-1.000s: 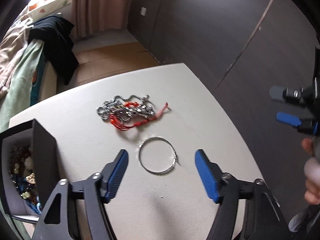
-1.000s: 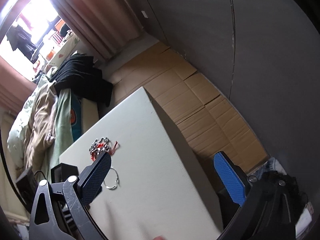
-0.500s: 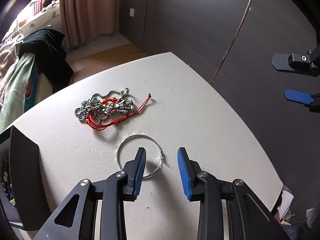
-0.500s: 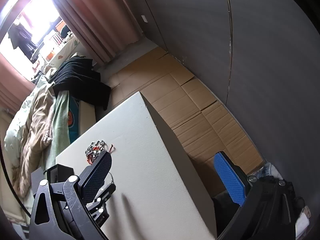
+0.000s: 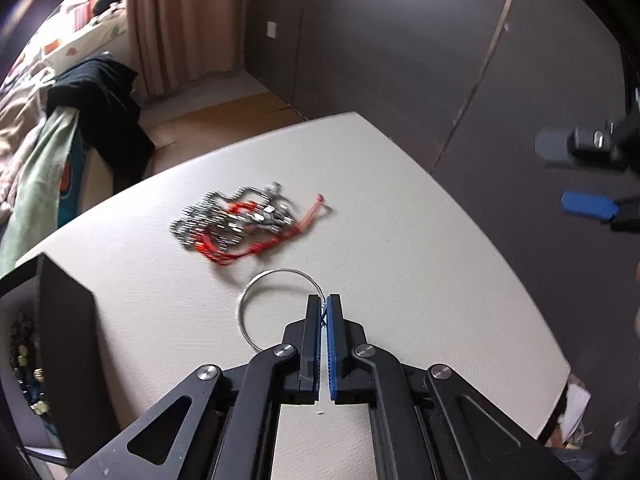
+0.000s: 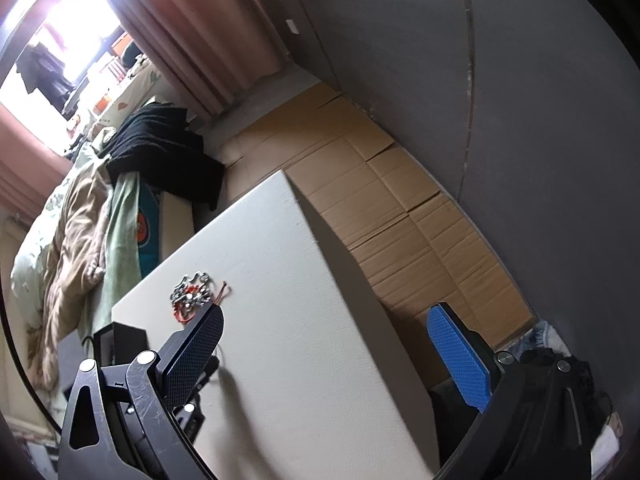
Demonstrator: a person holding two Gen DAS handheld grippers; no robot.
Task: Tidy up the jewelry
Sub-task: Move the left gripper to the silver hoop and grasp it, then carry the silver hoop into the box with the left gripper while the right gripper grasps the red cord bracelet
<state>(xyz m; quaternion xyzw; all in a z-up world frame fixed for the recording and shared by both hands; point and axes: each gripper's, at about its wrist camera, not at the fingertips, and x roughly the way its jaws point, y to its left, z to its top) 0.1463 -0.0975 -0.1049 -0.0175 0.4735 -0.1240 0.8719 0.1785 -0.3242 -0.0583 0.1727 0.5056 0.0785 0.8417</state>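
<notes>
The wire ring (image 5: pixel 280 308) on the desk (image 5: pixel 400 264) is pinched at its right edge by the left gripper (image 5: pixel 324 305), whose fingers have just closed. A tangle of chains (image 5: pixel 244 222) lies beyond the fingertips. The right gripper (image 6: pixel 320 344) is held wide, empty.

A white table (image 5: pixel 400 248) with a faintly textured top carries everything. Just beyond the closed left claw (image 5: pixel 323 308) lies a thin silver ring (image 5: pixel 256 292), its near right edge at the claw's tips. Farther ahead and a little to the left sits a tangled heap of silver chains and red cord (image 5: pixel 244 220). Well to the claw's left stands a black box (image 5: pixel 68 352), open, with beads inside.
</notes>
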